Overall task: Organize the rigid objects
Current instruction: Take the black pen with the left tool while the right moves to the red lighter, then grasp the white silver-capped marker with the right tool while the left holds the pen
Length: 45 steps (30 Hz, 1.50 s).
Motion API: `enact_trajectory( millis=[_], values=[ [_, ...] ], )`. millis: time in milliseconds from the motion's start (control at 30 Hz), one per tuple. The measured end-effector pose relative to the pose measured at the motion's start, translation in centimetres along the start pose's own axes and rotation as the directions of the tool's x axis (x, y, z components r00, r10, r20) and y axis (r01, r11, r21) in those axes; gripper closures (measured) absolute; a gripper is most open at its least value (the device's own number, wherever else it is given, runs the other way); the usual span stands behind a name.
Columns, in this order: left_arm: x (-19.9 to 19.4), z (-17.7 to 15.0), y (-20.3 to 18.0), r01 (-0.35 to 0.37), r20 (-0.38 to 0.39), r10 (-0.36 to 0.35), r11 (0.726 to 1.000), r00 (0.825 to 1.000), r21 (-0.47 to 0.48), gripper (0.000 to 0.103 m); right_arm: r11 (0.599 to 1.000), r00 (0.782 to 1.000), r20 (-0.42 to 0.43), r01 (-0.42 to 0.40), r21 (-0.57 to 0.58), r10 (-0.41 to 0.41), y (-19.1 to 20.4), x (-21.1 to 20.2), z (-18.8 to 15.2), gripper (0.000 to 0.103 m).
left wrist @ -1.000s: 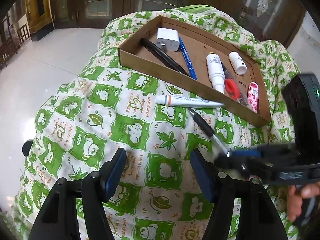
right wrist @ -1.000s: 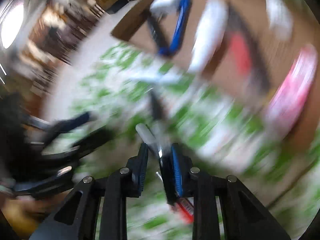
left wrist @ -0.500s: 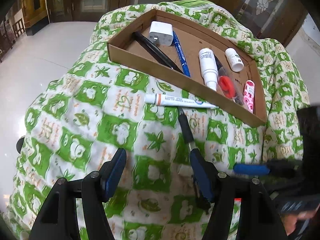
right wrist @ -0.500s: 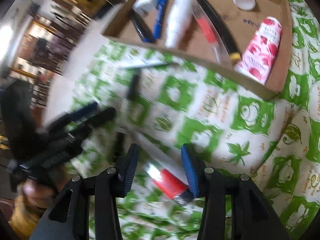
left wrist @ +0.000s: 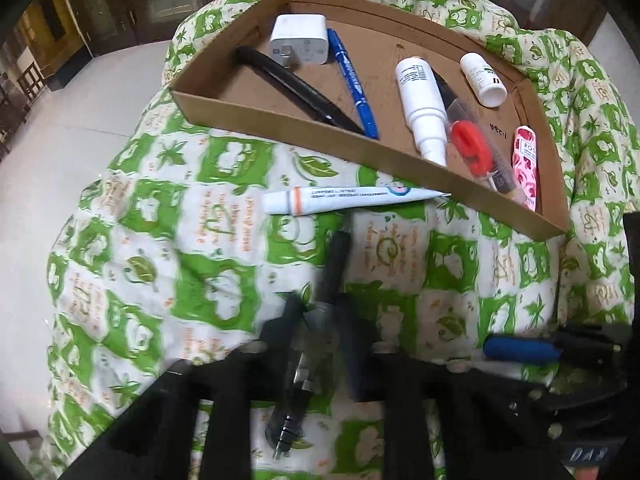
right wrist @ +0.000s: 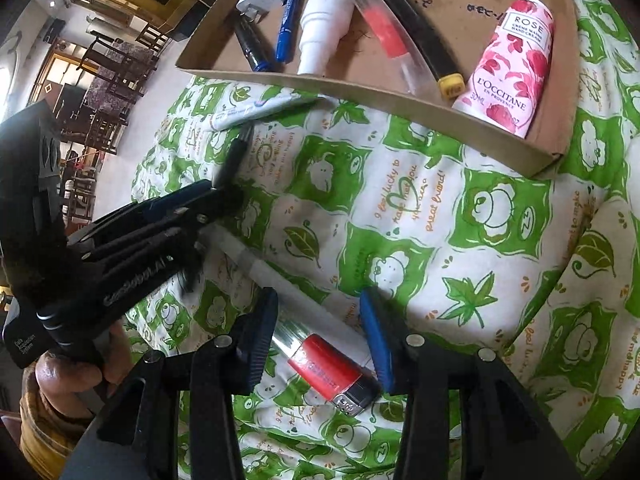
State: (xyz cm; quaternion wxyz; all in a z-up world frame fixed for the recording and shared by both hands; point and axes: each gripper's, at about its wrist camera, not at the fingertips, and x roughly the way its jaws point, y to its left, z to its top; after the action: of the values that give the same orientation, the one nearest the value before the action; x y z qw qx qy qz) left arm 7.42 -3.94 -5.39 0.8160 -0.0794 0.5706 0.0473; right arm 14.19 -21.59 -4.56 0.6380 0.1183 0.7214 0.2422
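A black pen (left wrist: 334,272) lies on the green patterned cloth, and my left gripper (left wrist: 320,320) is shut on it; this also shows in the right wrist view (right wrist: 230,162). My right gripper (right wrist: 320,320) is open, its fingers on either side of a red lighter (right wrist: 326,372) and a clear tube (right wrist: 256,264) on the cloth. A white toothpaste tube (left wrist: 348,199) lies just in front of the cardboard tray (left wrist: 280,124). The tray holds a white charger (left wrist: 298,40), a blue marker (left wrist: 352,80), a white bottle (left wrist: 422,104) and a pink hand cream (right wrist: 510,64).
The tray also holds a black pen (left wrist: 296,88), a small white bottle (left wrist: 482,80), a red-capped clear tube (left wrist: 472,148) and a black stick with a yellow end (right wrist: 416,36). The cloth falls away to a white floor (left wrist: 60,140) on the left.
My left gripper has closed on the black pen. My right gripper has let the pen go, pulled back and opened around the red lighter.
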Motion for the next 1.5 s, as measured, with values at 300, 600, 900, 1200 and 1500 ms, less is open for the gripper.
enact_trajectory(
  millis=[300,600,900,1200,1500],
  values=[
    [-1.5,-3.3,3.8,0.007,-0.007,-0.007,1.000,1.000,0.002,0.092,0.992,0.999,0.035,-0.005,-0.124,0.009,3.1,0.4,0.4,0.061],
    [-1.8,-4.6,1.8,0.030,0.023,-0.031,0.999,0.999,0.039,0.061,0.942,0.974,0.102,0.222,-0.250,-0.202,5.4,1.9,-0.1,0.074],
    [-2.2,-4.3,2.4,0.016,0.056,-0.017,1.000,0.998,0.019,0.062,0.994,0.987,0.116,0.106,0.017,-0.107,-0.1,-0.6,1.2,0.088],
    [-1.7,-4.5,3.4,-0.017,0.040,0.018,1.000,0.999,-0.006,0.088,0.986,0.981,0.111,0.162,-0.038,-0.157,0.7,-0.6,0.7,0.088],
    [-1.9,-4.5,3.2,-0.023,0.056,0.023,1.000,0.998,0.003,0.093,0.977,0.972,0.140,0.201,-0.073,-0.189,2.8,0.1,0.5,0.089]
  ],
)
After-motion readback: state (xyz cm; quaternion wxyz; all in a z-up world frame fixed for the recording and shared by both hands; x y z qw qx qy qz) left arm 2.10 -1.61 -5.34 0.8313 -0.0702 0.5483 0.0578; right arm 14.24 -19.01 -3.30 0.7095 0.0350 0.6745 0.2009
